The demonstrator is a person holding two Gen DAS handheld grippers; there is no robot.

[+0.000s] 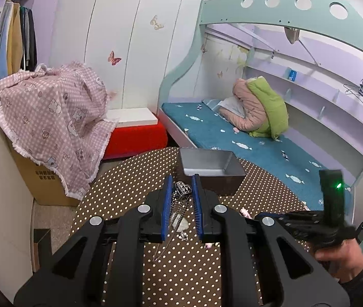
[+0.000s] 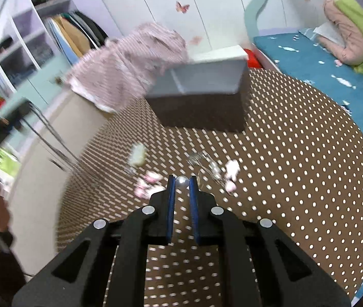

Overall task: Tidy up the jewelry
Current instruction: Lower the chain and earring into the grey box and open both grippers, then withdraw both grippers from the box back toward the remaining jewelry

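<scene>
Left wrist view first. Left gripper (image 1: 182, 188) pinching a silver heart pendant (image 1: 183, 188) between blue pads (image 1: 168, 192); chain (image 1: 173, 220) hanging slack from it down toward the table. Round table (image 1: 130, 179) in a brown polka-dot cloth. Grey box (image 1: 208, 165) open-topped, near the far edge of the table, just past the fingertips and slightly right. Nothing between pendant and box. Under the chain: a pale small piece (image 1: 181, 223) and tiny pink bits (image 1: 183, 235) on the cloth. Right gripper (image 1: 309, 226) seen from the side at the table's right edge, held by a hand (image 1: 340, 258), green light on its housing; jaw state unreadable from this angle. Around the table: pink checked blanket (image 1: 51, 120) over a cardboard carton to the left, red stool (image 1: 135, 138) behind, bed (image 1: 232, 138) with teal mattress to the right.

Right wrist view, motion-blurred. Right gripper (image 2: 181, 183) nearly closed, pinching a pearl bead (image 2: 182, 181) at the fingertips. More jewellery on the cloth just ahead, mid-table: silver tangle (image 2: 207, 165), pink pieces (image 2: 231, 171) to its right, more pink bits (image 2: 147, 183) left of the tips, pale-green piece (image 2: 137, 154) further left. Grey box (image 2: 202, 97) beyond, toward the far edge, path to it clear above the loose pieces.

Differences: only the left view shows the pendant and chain and the right gripper's body. Only the right view shows the pearl and the full spread of loose pieces. Box interior visible in both, contents not discernible.
</scene>
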